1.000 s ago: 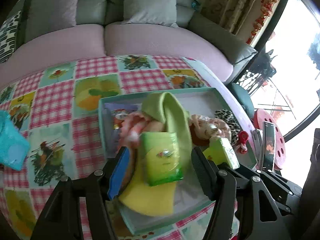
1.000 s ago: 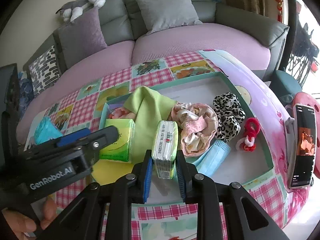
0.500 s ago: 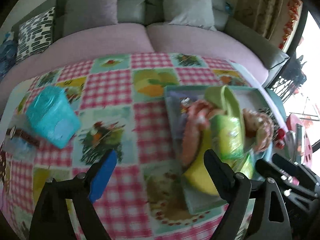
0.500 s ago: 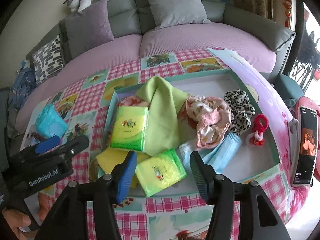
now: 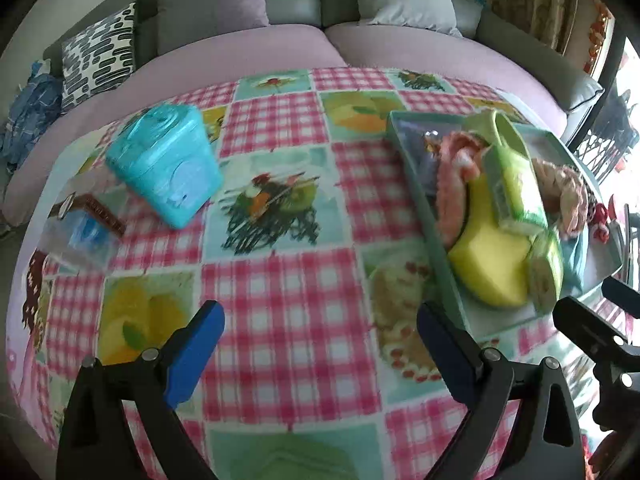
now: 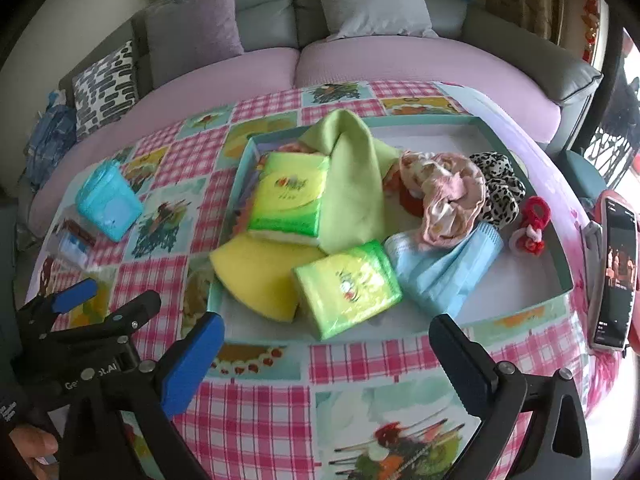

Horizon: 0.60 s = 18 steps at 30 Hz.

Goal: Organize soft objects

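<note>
A: So, nearest to us, what are the tools doing?

B: The right tool [image 6: 326,330] hangs just short of the tray's [image 6: 520,314] near rim, its jaws opening with nothing between them. The left tool [image 5: 320,320] is over bare checked cloth on the table [image 5: 288,280], jaws also opening and empty.

A: And how much looks sorted?

B: Most of it, I'd judge. In the tray, near to far: a small green tissue pack [image 6: 347,282] lying flat beside a yellow sponge [image 6: 256,276], a blue face mask [image 6: 444,270] to its right, a larger tissue pack [image 6: 290,196] behind, then a green cloth [image 6: 352,172], a crumpled pink fabric [image 6: 444,192], a leopard scrunchie [image 6: 500,188] and a red hair tie [image 6: 532,222] at the right.

A: What's left?

B: A teal wipes pack [image 5: 164,168] lies outside the tray, well to the left on the table, with a small clear packet [image 5: 80,236] beyond it. The teal pack looks squashy and wrinkled, likely the next pick.
</note>
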Each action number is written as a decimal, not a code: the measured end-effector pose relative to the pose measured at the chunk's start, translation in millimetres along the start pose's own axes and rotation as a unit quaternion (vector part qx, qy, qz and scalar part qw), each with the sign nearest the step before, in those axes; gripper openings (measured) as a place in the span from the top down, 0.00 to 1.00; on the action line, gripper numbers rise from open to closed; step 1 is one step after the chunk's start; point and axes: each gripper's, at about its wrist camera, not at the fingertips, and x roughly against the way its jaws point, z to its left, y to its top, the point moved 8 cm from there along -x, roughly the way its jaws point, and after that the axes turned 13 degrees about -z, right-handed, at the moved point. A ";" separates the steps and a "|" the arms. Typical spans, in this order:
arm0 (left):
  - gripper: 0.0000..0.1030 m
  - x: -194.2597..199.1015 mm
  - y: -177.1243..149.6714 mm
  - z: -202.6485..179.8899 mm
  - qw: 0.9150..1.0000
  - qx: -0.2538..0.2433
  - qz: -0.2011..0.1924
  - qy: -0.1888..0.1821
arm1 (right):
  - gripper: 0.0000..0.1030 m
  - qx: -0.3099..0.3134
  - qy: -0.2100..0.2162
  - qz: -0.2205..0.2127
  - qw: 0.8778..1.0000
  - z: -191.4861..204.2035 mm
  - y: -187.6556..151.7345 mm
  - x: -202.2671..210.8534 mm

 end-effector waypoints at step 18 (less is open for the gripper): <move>0.06 23.6 -26.0 50.2 0.996 0.019 0.011 0.088 | 0.00 0.018 0.003 0.020 1.000 11.4 -21.7 6.0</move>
